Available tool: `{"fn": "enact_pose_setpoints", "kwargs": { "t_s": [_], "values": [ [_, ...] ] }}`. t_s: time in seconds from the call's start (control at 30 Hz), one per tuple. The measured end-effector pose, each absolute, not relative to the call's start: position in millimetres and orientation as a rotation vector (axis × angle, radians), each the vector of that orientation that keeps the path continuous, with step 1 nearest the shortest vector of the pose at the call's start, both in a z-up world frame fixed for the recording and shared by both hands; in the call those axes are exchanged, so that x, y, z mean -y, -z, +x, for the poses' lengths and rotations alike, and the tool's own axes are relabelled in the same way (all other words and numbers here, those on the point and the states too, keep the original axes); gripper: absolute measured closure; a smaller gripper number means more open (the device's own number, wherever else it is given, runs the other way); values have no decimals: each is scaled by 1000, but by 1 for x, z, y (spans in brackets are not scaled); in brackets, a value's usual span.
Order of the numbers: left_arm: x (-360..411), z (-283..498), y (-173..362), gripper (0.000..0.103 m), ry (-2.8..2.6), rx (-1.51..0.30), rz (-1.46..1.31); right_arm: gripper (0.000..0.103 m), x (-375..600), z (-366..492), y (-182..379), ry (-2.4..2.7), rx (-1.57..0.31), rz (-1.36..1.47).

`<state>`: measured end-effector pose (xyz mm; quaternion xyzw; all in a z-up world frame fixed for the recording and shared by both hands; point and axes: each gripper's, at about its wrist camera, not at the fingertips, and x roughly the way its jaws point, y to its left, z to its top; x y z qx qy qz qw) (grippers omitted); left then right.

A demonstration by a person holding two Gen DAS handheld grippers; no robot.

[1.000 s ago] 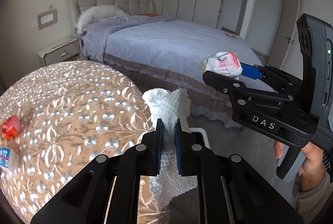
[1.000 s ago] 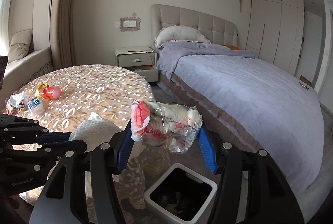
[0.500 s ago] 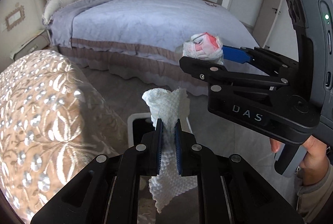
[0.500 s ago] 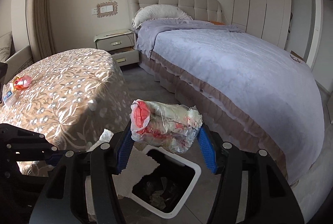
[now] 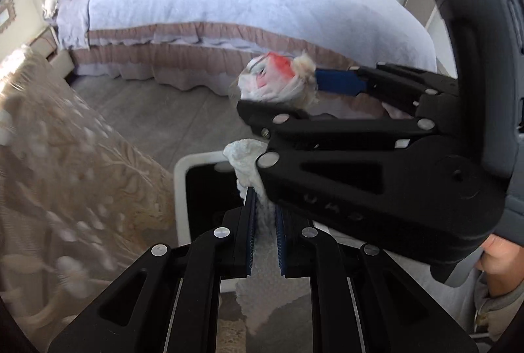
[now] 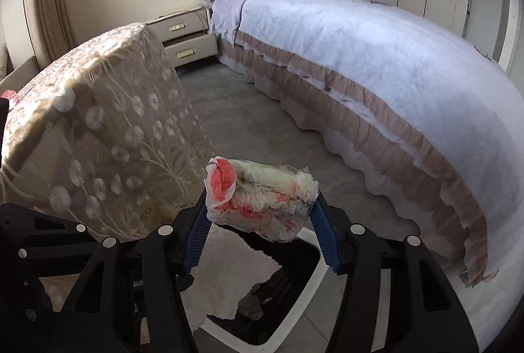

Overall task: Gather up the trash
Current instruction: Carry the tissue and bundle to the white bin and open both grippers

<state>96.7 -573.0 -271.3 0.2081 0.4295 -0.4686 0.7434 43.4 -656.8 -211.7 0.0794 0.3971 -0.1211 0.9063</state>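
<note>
While the left wrist view was considered, the left gripper was seen clamped narrowly on a white paper towel above the white-rimmed bin, with the right gripper crossing overhead; release would best be made only once the towel hung clear inside the rim.

From the right wrist view, the right gripper was spread around a crumpled plastic wrapper over the bin, in which dark scraps were dimly visible. The draped worktop stood just beside.

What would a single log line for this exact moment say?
left gripper: shut on paper towel | right gripper: shut on plastic wrapper | both above trash bin | nothing released
</note>
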Motion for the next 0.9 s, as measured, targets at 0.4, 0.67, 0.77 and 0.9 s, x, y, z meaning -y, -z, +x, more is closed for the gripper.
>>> {"fn": "enact_pose_setpoints", "kwargs": {
  "t_s": [0.4, 0.67, 0.77, 0.9],
  "values": [
    [592, 106, 320, 35, 1058, -978, 510, 33, 665, 62, 264, 204, -921, 248],
    [593, 116, 326, 5, 1002, -968, 501, 4, 668, 58, 264, 240, -898, 261],
    [592, 117, 322, 5, 995, -957, 497, 4, 671, 53, 257, 257, -879, 254],
    [591, 113, 310, 5, 995, -938, 470, 4, 672, 43, 241, 287, -847, 220]
  ]
}}
